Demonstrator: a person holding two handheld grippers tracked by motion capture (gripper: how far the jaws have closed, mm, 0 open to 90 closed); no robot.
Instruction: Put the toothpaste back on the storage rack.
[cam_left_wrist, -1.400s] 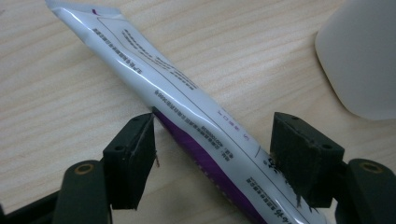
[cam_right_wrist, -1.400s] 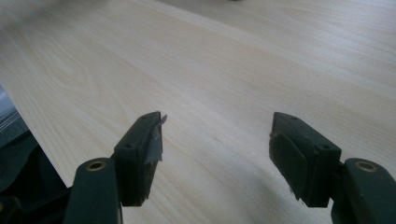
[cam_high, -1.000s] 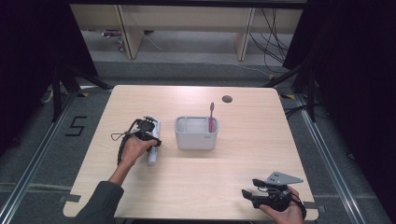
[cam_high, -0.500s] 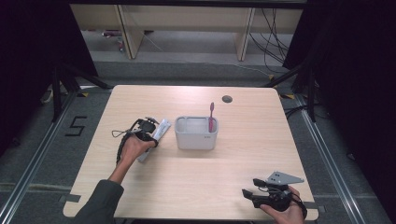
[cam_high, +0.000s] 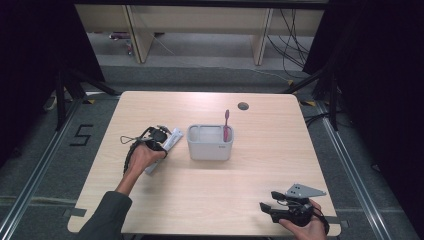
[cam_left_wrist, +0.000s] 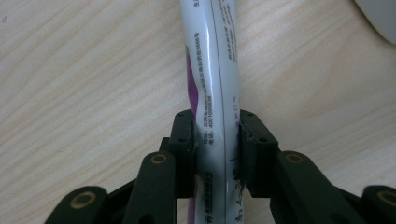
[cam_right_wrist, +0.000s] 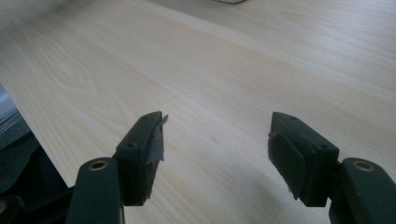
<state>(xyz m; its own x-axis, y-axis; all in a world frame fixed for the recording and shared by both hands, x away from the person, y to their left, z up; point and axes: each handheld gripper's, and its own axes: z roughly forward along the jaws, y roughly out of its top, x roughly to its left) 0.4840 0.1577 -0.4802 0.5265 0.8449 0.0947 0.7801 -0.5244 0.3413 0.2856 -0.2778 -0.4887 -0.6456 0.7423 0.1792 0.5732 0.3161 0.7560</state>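
Note:
A white toothpaste tube with purple print lies on the wooden table, left of a grey holder. My left gripper points down over it. In the left gripper view the tube runs up between the jaws of that gripper. The jaws have just been closing, and both pads now press on the tube's sides. A pink toothbrush stands upright in the holder's right end. My right gripper rests at the table's near right corner, open over bare wood with nothing between its fingers.
A small round cable hole sits near the table's far edge. Dark floor and shelf legs lie beyond the table. The table's near edge runs just behind the right hand.
The left gripper's jaws have narrowed onto the toothpaste tube, and the tube has tilted so its far end points toward the holder. The right gripper has kept still.

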